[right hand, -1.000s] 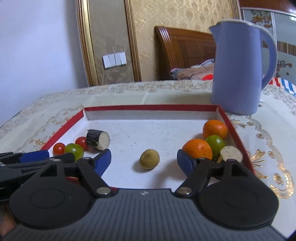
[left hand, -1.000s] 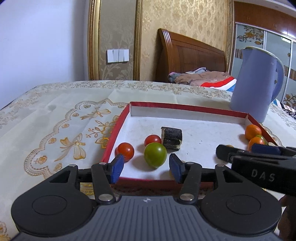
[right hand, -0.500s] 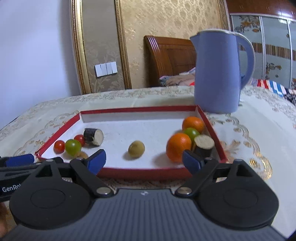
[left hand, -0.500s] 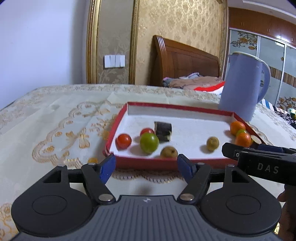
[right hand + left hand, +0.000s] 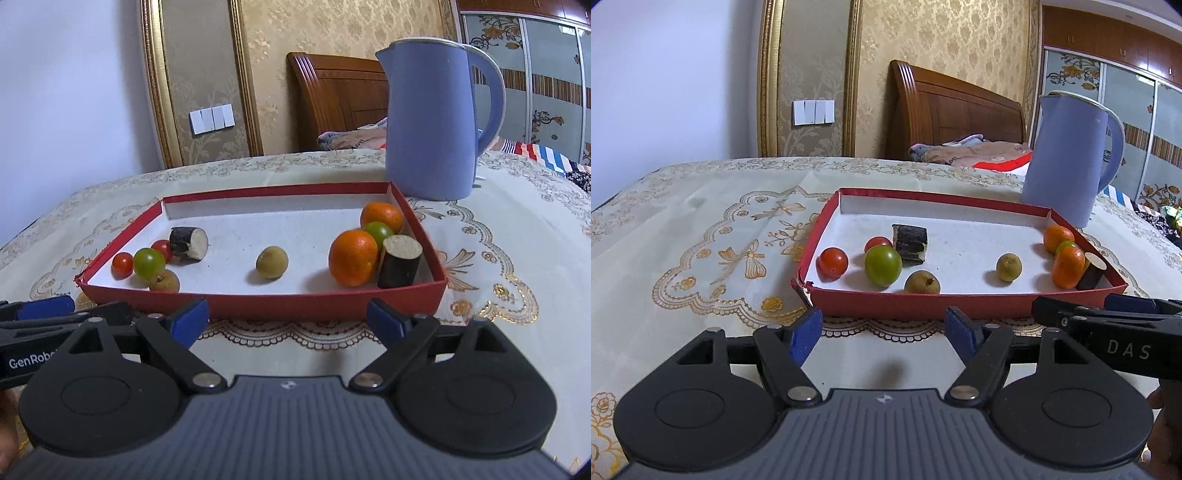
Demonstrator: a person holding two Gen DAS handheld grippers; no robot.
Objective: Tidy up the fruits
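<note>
- Change: both grippers now sit on the near side of the red tray (image 5: 960, 305), over the tablecloth (image 5: 701, 229); a second ago their pads were over the tray floor among the fruit. EARLIER comparison shows both have backed out empty.
- Left gripper (image 5: 882, 334): jaws have just been opening and stand apart, nothing between the blue pads.
- Right gripper (image 5: 286, 322): jaws have just been opening further, spread wide, nothing between them.
- Pose: both point forward and moderately downward at the tray, side by side, roughly level in roll.
- Meaning for the task: judged as a release-and-retreat phase; the fruit lies in the tray and neither tool carries any.
- Near row: one brown longan (image 5: 922, 282) against the front wall, a second brown longan (image 5: 272, 262) mid-floor.
- Left group: red cherry tomatoes (image 5: 832, 262), green tomato (image 5: 882, 266), and a dark cut stem piece (image 5: 910, 248), close together.
- Right group: two oranges (image 5: 352, 257), a green fruit (image 5: 377, 230) between them, and a second dark stem piece (image 5: 399, 261) standing by the right wall.
- Far: blue kettle (image 5: 432, 122) behind the tray, apart from it.
</note>
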